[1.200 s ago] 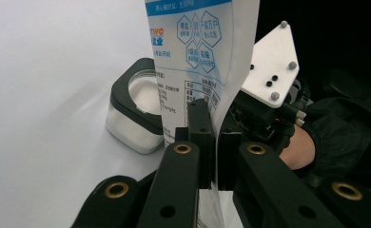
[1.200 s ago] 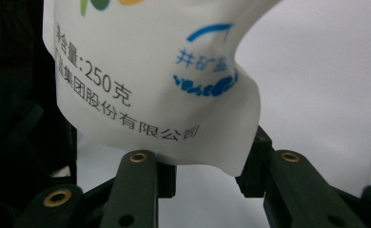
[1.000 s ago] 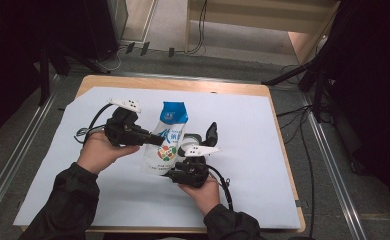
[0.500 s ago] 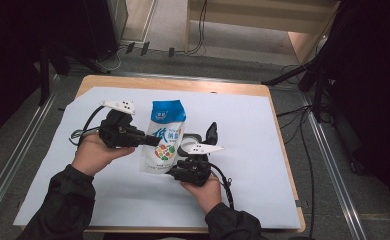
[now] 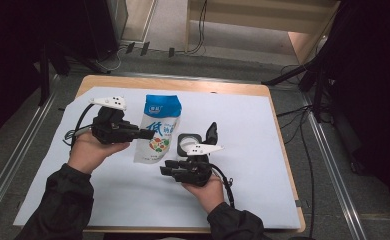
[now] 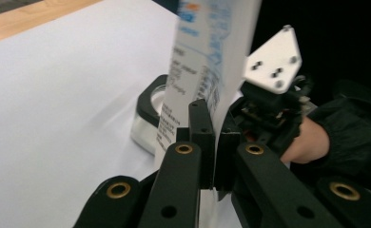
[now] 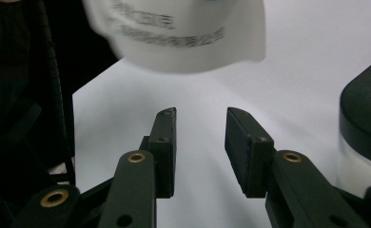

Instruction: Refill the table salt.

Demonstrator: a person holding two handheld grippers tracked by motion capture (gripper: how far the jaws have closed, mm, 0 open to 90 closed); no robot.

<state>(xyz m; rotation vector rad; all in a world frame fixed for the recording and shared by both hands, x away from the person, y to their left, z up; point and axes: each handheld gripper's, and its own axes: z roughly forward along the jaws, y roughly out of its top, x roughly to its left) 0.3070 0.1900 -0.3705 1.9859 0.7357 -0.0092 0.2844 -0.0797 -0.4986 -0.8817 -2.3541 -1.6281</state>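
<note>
The left tongs (image 5: 145, 134) clamp the pouch's (image 5: 159, 131) edge, holding it upright. The right tongs (image 7: 200, 124) stand half open and empty below it. Next they probably must grip its bottom.

left tongs (image 5: 145, 133) on milk pouch (image 5: 159, 130), right tongs (image 5: 167, 167) just below it

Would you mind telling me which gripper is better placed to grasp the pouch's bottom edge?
Right. The right gripper is open just below the pouch, while the left gripper is clamped on its side.
</note>
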